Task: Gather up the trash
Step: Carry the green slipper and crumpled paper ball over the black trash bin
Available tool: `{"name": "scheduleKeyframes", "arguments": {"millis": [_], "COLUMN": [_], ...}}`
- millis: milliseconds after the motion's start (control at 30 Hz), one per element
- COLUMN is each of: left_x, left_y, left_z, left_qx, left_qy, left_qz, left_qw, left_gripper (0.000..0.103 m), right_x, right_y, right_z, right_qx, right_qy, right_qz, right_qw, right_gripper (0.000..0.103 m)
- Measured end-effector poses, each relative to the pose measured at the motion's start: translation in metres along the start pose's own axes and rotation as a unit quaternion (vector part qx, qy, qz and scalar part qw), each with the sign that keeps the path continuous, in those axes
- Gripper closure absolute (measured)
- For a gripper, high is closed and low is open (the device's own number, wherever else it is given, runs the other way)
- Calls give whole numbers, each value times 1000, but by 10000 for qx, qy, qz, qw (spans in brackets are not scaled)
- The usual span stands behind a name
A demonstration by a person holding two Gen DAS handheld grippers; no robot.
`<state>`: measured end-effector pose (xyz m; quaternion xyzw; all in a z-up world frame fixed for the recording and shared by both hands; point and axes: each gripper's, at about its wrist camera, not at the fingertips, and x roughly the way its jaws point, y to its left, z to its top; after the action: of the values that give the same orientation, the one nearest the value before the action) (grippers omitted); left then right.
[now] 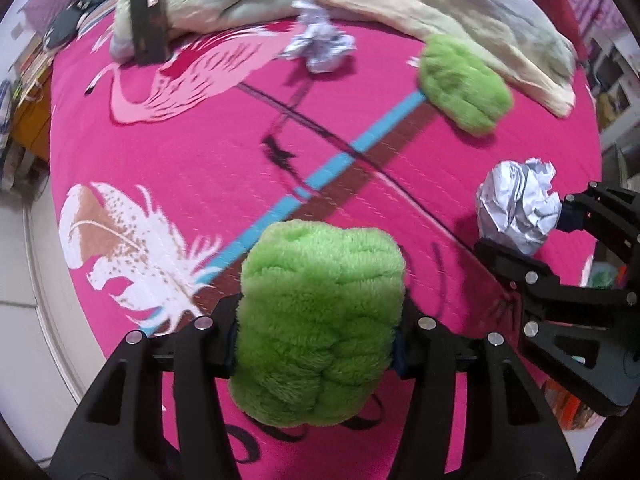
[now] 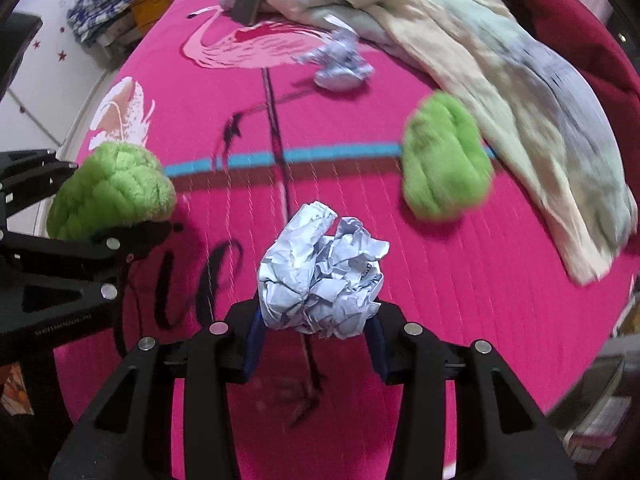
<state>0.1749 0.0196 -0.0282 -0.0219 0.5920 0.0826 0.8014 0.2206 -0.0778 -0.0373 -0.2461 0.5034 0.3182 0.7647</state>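
Above the pink bedspread [image 1: 200, 148], my left gripper [image 1: 316, 344] clamped a fuzzy green bundle [image 1: 320, 320] while my right gripper [image 2: 316, 332] squeezed a crumpled paper ball [image 2: 320, 276] — another paper wad [image 1: 320, 44] lay near the blanket [image 1: 440, 8].

A crumpled white paper ball [image 2: 320, 276] is held above the bed; another crumpled paper wad [image 1: 318, 42] lies farther back.

Dark cursive lettering on the pink bedspread [image 2: 440, 300] cannot be read
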Motion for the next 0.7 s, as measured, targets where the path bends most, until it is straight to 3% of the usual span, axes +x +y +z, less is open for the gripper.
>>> {"name": "scheduleKeyframes", "arguments": {"millis": [700], "left_x": [-26], "left_y": [-138], "left_z": [-21], "left_qx": [1332], "left_qy": [-24], "left_qz": [-181], "left_qw": [9909], "left_gripper": [50], "right_x": [-52], "right_y": [-75], "right_z": [-123], "right_qx": [1172], "right_qy": [6], "right_qz": [-307], "right_qw": [9926], "right_gripper": [62]}}
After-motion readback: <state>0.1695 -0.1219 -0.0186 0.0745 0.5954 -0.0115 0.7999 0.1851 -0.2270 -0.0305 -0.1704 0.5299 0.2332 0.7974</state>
